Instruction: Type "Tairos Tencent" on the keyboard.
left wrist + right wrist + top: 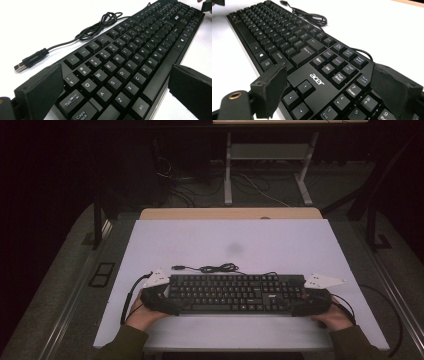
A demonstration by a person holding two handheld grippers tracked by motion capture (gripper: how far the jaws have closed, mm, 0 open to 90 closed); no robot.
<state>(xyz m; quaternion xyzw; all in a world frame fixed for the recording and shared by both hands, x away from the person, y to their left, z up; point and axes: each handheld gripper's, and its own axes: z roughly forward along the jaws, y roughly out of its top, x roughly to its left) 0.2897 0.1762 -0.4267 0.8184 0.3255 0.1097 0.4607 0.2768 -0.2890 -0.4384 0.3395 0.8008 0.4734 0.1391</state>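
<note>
Your left gripper [159,300] and right gripper [311,303] straddle the keyboard's [235,293] two ends on the surface [240,245], fingers spread, not clamped. Step: bracing for a two-handed grip; next, close both evenly.

The black keyboard [312,62] carries the brand "acer" in white above its arrow keys. Its keycaps read Tab, Caps Lock, Q, W, E, A, S, Z, X, Alt, and also Num Lock, Page Up, Page Down, End, 7, 8, 1, 5.
</note>
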